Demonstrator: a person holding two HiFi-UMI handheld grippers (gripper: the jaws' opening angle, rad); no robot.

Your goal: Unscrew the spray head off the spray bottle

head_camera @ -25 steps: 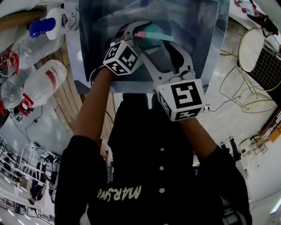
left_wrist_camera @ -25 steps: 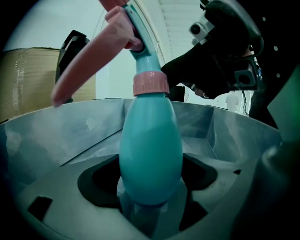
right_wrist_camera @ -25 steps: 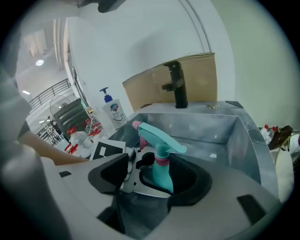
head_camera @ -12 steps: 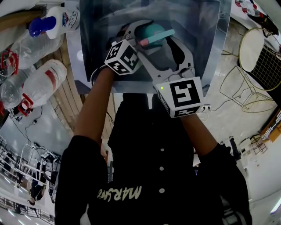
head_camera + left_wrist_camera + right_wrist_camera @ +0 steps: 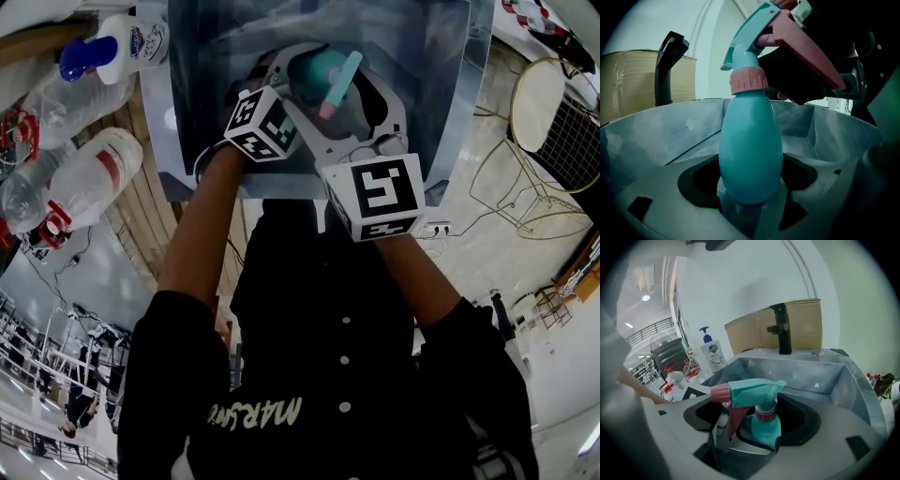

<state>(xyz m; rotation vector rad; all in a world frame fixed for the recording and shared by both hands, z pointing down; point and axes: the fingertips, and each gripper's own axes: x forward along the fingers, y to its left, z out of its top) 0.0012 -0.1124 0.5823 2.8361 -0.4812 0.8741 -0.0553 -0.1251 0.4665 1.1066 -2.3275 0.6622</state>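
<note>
We work over the steel sink (image 5: 441,122). Our left gripper (image 5: 751,194) is clamped on the belly of the teal spray bottle (image 5: 750,140), which it holds inside the basin. Our right gripper (image 5: 752,427) has just been opening its jaws. They stand wide apart, with the spray head (image 5: 750,392) between them and clear of both. The pink collar (image 5: 749,82) sits on the bottle's neck.
</note>
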